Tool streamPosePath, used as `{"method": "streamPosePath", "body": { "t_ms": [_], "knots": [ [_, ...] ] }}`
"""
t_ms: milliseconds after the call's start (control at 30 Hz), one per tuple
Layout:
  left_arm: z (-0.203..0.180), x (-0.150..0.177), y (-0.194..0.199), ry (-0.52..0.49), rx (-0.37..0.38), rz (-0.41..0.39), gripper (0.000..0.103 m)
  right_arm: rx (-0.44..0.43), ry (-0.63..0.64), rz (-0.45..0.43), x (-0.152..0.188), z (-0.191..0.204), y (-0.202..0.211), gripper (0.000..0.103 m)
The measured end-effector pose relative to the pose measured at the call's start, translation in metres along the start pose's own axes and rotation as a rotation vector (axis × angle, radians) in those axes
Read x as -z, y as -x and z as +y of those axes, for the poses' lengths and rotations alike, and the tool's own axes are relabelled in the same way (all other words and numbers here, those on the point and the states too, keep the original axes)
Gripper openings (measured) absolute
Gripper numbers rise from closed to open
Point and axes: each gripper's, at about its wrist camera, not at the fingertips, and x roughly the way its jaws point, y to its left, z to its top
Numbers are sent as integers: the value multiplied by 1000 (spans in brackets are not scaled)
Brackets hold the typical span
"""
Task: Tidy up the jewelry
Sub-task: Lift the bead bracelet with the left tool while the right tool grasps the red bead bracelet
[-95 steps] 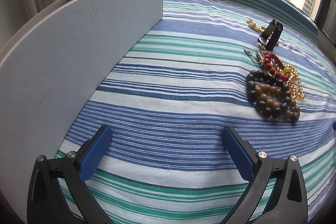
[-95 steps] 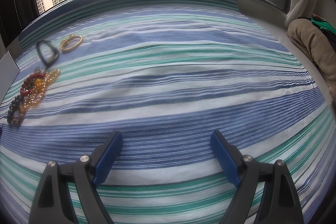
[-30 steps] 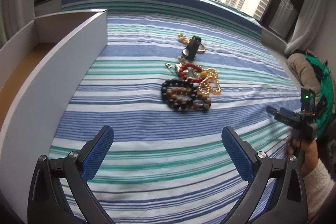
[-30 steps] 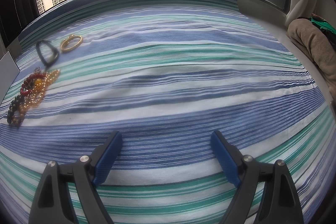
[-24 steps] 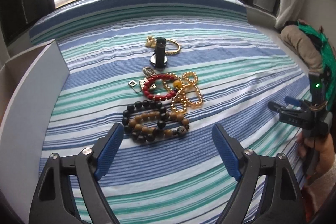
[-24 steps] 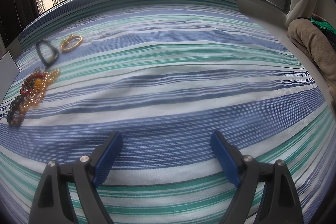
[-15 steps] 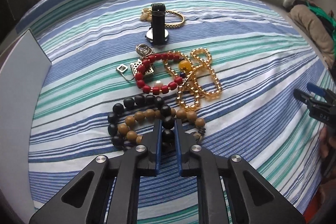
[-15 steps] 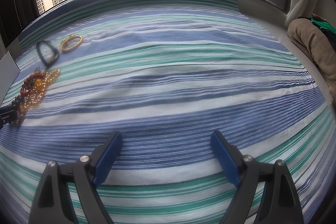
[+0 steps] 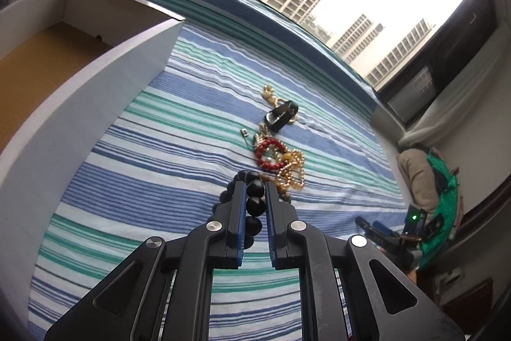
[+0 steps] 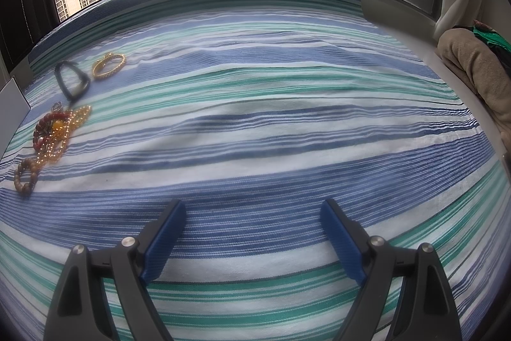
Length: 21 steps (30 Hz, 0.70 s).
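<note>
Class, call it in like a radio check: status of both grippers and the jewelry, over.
Left gripper shut on black beads. Right gripper open, empty, over the cloth. Other jewelry loose on cloth. Box at left, nothing in the way.

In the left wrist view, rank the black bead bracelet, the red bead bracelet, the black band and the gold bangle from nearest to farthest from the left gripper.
1. black bead bracelet: clamped between the fingers of the left gripper.
2. red bead bracelet: just beyond, slightly right.
3. black band: farther up the striped cloth.
4. gold bangle: farthest, right behind the band.
</note>
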Motion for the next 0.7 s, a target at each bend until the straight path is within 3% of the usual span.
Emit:
{"method": "streamPosePath", "body": {
  "t_ms": [100,200,367,433,500,600,700],
  "knots": [
    [14,10,19,31,-19,-22,10,-1,1,1,0,0,0,88],
    [24,23,25,42,-47,-36,10,-15,11,71,-7,7,3,88],
    [32,34,28,66,-43,-33,10,-294,-43,129,-47,56,20,86],
    [34,38,27,74,-38,-26,10,-463,-88,204,-67,84,14,62],
    [33,40,28,75,-36,-24,10,-574,-123,296,-84,114,-1,54],
    [33,44,35,81,-29,-29,10,-575,-110,343,-98,159,-23,40],
    [36,46,39,87,-28,-36,10,-509,-62,361,-103,192,-43,35]
  ]
}}
